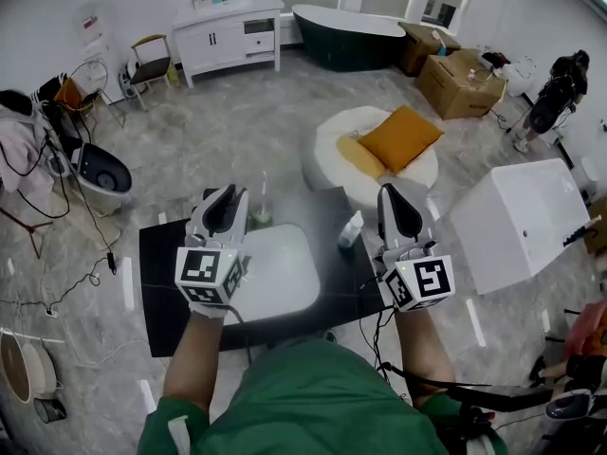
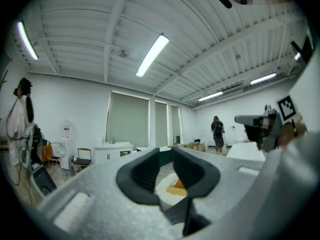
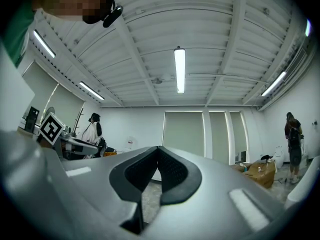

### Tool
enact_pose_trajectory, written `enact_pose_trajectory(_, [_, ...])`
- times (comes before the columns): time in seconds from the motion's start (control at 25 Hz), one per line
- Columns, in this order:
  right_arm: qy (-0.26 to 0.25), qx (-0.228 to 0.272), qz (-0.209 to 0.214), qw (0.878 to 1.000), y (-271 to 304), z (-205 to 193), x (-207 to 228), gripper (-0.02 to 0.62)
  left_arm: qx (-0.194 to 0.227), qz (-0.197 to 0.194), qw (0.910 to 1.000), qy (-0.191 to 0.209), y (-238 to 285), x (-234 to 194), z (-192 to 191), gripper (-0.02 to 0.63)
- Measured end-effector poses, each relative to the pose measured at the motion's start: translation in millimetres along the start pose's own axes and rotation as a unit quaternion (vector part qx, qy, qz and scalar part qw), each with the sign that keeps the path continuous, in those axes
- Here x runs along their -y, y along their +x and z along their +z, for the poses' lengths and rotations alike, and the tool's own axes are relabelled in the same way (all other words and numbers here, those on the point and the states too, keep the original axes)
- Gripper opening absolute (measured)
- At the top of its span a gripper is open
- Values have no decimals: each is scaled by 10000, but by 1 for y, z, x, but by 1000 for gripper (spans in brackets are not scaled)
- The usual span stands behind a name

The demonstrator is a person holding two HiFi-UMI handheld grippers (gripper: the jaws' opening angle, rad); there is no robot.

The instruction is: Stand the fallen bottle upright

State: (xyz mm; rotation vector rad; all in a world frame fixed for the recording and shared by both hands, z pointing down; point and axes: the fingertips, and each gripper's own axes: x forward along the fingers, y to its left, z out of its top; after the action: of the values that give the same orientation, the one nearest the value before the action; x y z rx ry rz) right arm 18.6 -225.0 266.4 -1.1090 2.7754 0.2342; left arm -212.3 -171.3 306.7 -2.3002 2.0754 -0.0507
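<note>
Okay, the small clear bottle point(image 1: 351, 229) stands upright on the black table point(image 1: 161, 282), just right of centre in the head view and just left of the right gripper point(image 1: 392, 197). The right gripper's jaws are closed together and empty. The left gripper point(image 1: 226, 197) sits left of centre by the white tray point(image 1: 285, 278), jaws a narrow gap apart with nothing between. Neither touches the bottle.
</note>
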Motion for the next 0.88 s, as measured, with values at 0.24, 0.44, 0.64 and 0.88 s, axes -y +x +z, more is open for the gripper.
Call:
enact_pose_trajectory(0.24, [-74, -197, 0, 9998, 5, -13, 1, 2, -63, 11, 10000, -25, 8, -3, -10, 78])
enact_pose_trajectory(0.44, [-58, -247, 24, 9997, 7, -22, 2, 2, -152, -1, 9998, -101, 11, -6, -18, 78])
enact_pose_trajectory(0.64, [44, -285, 2, 9996, 8, -24, 7, 2, -183, 20, 9998, -96, 13, -5, -19, 78])
enact_pose_trajectory(0.88, [110, -344, -16, 9993, 10, -30, 13, 2, -208, 30, 9997, -104, 17, -4, -22, 78])
